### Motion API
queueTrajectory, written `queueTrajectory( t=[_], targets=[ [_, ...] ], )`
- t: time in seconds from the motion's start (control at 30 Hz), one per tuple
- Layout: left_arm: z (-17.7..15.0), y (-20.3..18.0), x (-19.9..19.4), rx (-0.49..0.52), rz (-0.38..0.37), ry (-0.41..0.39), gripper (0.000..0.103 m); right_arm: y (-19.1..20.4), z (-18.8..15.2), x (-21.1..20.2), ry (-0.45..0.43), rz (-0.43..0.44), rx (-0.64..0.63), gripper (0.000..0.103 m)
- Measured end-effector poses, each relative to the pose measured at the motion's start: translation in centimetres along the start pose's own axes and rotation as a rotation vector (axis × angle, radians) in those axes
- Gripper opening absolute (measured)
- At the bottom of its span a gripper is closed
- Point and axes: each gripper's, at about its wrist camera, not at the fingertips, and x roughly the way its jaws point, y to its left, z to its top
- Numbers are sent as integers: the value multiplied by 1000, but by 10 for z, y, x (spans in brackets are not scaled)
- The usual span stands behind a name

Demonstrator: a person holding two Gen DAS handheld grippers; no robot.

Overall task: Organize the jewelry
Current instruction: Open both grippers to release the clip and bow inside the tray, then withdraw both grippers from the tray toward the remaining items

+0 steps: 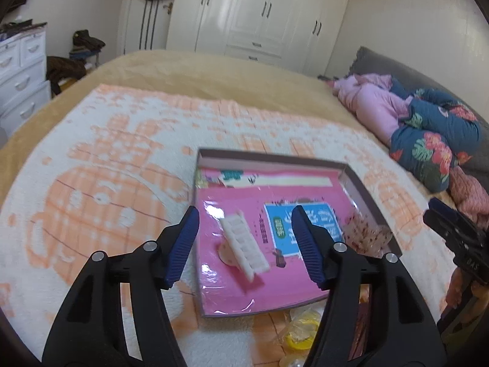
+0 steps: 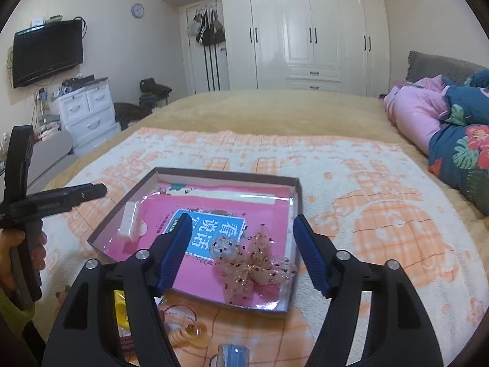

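While both hover above the tray [image 2: 298, 202], left hand-held gripper [image 1: 244, 244] apart, right hand-held gripper [image 2: 241, 249] apart.

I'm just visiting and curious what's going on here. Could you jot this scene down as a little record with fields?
Setting: bed with an orange-and-white blanket
Box: shallow open box on the blanket, lined with a pink sheet
In the box, left part: white segmented clip
In the box, right part: sheer speckled bow
Outside the box, near edge: yellow items, a coiled hair tie
Left tongs: open, empty
Right tongs: open, empty
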Motion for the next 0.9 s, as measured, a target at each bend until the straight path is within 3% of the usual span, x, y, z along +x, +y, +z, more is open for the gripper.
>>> queueTrajectory(
  t=[0.03,0.1,0.27,0.5,0.9],
  targets=[
    [1,-1,-7,2,6,-16,55,-1,-1,-5,-10,-6,-1,70],
    [2,-2,-21,1,16,-47,68,-1,-3,-16,-33,-18,-1,74],
    [-1,-6,-50,6,28,-115,78,-1,-13,-41,-81,-55,-8,81],
    [-17,-16,-81,23,35,-172,87,4,-30,-72,-149,-87,-33,91],
    [-64,-28,-99,63,17,-151,91,17,-60,-88,-111,-77,-73,92]
  ],
)
